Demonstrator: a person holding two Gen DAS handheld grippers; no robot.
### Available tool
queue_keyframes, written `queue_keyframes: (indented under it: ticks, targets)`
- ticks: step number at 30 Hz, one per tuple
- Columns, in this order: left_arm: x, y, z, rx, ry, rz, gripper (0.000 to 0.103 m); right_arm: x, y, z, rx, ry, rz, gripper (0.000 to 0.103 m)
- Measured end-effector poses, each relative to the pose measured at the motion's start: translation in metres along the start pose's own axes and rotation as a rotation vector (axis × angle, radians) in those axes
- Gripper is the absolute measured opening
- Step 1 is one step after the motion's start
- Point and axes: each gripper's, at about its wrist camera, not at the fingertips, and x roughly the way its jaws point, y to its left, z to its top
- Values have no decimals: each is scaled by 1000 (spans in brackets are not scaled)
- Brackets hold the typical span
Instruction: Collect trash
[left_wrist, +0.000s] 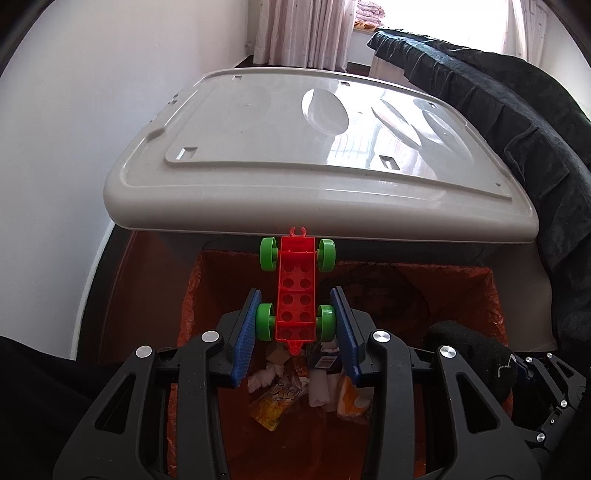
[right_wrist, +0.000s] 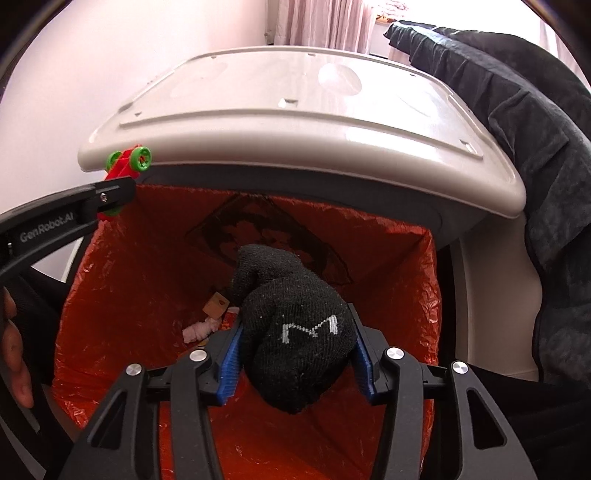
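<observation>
- Two grippers hung over the orange-lined bin (left_wrist: 491, 295): centre frame, the left gripper (left_wrist: 295, 317) clamped the toy car (left_wrist: 297, 291) by its wheels.
- Centre frame, the right gripper (right_wrist: 295, 354) pinched the black sock (right_wrist: 295, 332); both likely needed releasing next.

Orange-lined bin (right_wrist: 417, 266) w/ wrappers (left_wrist: 273, 400), tissue (right_wrist: 201, 329) at bottom.

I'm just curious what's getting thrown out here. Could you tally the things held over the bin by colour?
Red with green wheels: 1, the toy car in the left gripper
Black: 1, the sock in the right gripper
Total: 2, both above the orange bin bag, where several wrappers and scraps already lie.
</observation>
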Motion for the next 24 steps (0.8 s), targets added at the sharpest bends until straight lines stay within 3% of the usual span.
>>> queue_keyframes:
  ticks: [2,5,8,12,24]
  targets:
    - [2,0,-1,-2,6,0,38,1,-2,-1,11,3,-14,72]
    - [2,-1,-1,-10,6,-2,40,-3,-4,1,26,-17,-19,76]
    - [1,-3,-2,-11,2,-1,52,-5,-5,2,30,-31,-21,80]
    - [-3,-3,0,-14,-24,12,63,-7,-9,4,40,-39,-14,81]
    - [-20,-7,16,1,-115,34,68,-29,-20,18,67,-146,-39,85]
